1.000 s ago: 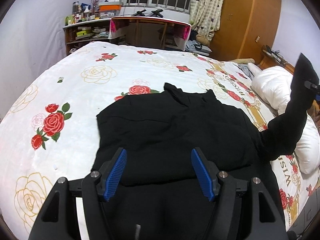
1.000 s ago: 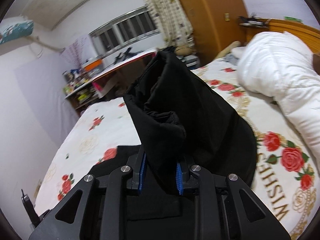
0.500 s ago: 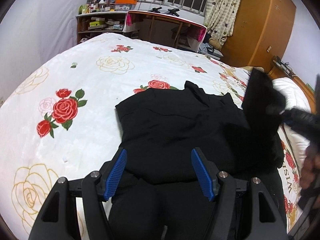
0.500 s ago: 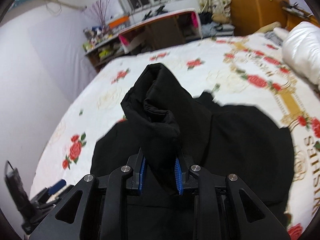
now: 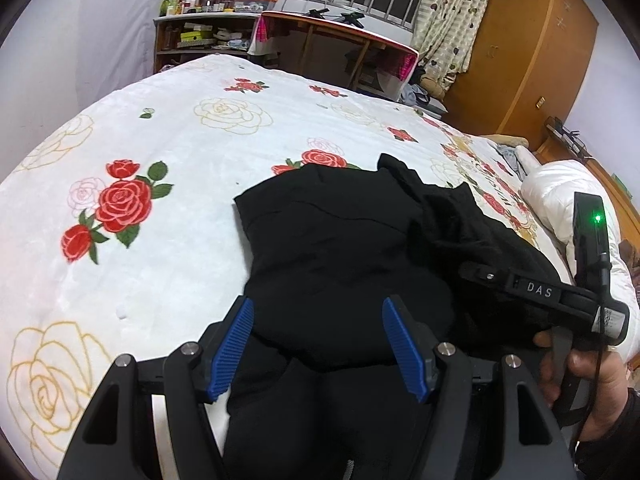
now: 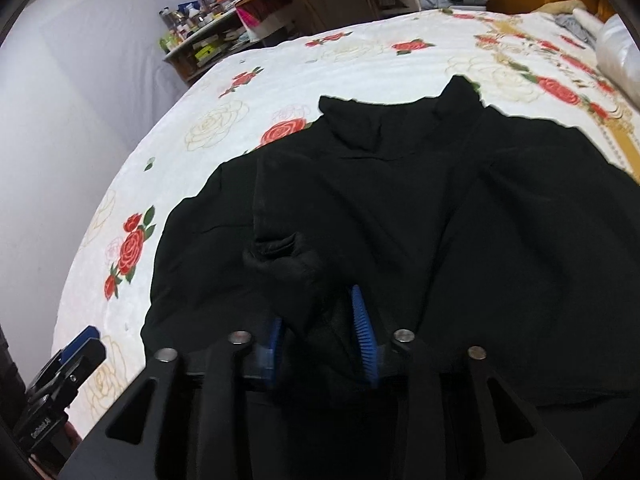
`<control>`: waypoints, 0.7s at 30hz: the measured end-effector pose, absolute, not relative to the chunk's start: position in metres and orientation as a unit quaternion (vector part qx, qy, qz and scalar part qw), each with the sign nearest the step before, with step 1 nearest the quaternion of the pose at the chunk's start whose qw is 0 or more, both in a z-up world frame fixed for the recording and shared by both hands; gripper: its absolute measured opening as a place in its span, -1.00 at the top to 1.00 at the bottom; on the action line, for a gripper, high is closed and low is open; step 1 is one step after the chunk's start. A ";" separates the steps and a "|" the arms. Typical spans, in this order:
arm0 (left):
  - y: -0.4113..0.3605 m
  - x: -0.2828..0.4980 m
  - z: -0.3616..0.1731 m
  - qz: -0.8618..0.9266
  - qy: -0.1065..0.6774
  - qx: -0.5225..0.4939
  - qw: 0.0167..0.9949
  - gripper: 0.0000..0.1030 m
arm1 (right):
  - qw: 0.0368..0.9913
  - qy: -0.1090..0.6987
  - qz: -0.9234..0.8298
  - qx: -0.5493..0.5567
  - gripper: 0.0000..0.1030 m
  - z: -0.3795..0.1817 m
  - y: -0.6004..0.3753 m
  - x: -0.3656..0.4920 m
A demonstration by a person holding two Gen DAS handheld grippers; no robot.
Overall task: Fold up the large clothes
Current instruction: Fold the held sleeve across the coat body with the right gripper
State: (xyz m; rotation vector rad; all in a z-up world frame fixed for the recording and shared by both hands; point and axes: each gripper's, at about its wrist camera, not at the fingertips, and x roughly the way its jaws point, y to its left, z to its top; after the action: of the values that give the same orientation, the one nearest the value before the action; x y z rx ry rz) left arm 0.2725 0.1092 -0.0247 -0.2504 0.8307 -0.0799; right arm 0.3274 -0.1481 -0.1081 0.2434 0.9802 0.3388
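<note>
A black garment (image 5: 340, 248) is spread on a bed covered with a white blanket printed with roses (image 5: 168, 152), lying toward the near side of the bed, with its collar pointed to the far side. The left gripper (image 5: 318, 354) is held above the near edge of the garment with its blue pads wide apart, and nothing is gripped between them. The right gripper (image 6: 320, 336) is seen low over the cloth; its jaws are opening, and the end of a sleeve (image 6: 280, 256) is between them, folded across onto the body of the garment. A white duvet (image 5: 568, 196) is seen at the far right, and a desk (image 5: 340, 36) beyond the bed.
</note>
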 end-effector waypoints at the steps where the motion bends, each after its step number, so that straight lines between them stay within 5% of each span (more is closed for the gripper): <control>1: 0.108 0.274 -0.025 -0.041 0.403 -0.121 0.906 -0.34 | 0.861 0.465 0.167 0.116 0.08 -0.108 -0.146 0.327; 3: 0.105 0.276 -0.025 -0.045 0.404 -0.123 0.905 -0.34 | 0.859 0.462 0.189 0.116 -0.23 -0.104 -0.140 0.324; 21: 0.011 0.345 -0.042 -0.135 0.451 -0.169 0.866 -0.41 | 0.893 0.414 0.105 0.138 -0.23 -0.075 -0.279 0.280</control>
State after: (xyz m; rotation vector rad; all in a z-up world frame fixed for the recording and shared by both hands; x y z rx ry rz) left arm 0.3454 0.0114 -0.0416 -0.3530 0.9440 -0.2827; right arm 0.2805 -0.2788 -0.0746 0.2854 0.8597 0.2173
